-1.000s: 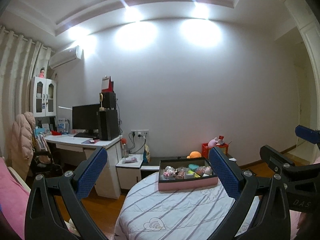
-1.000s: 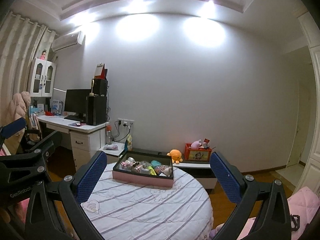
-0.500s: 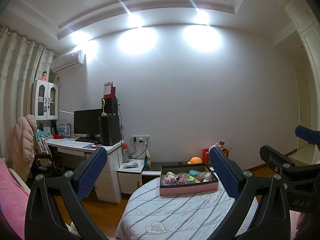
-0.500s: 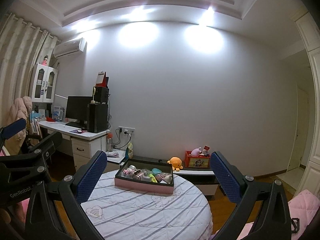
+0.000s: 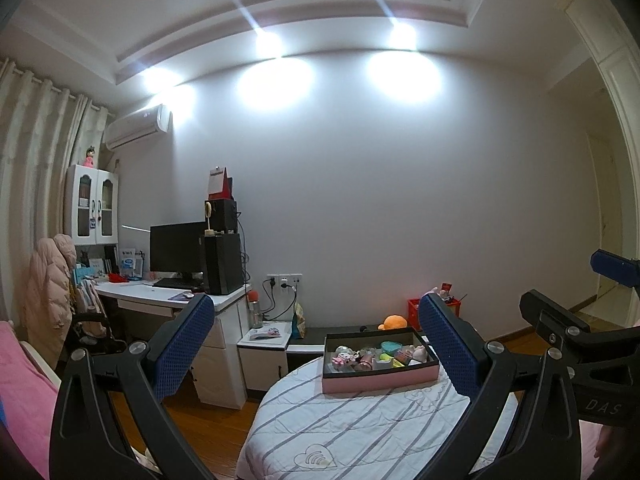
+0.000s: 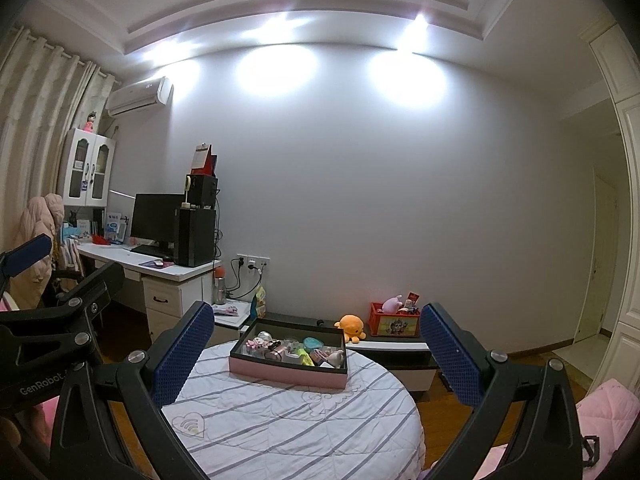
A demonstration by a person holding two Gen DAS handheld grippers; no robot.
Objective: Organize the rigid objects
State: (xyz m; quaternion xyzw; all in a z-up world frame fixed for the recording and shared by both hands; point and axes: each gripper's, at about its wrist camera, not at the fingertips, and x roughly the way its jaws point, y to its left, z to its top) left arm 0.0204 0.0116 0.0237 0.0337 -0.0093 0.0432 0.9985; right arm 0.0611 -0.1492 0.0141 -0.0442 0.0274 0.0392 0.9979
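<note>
Both the left gripper (image 5: 314,336) and right gripper (image 6: 316,340) hang spread and empty, well back from the pink box (image 6: 286,374) on the round worktop (image 6: 296,432), whose small objects (image 6: 294,350) all lie inside, fitting either a finished sort or one pending.

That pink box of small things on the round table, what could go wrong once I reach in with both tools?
1. The pink box is crowded with small items, so a wide-open right tool may nudge neighbours or catch two at once.
2. The box sits near the far edge of the round table; a push could slide it off.
3. Both tools, including the left tool, aim at the same box and might collide.
</note>
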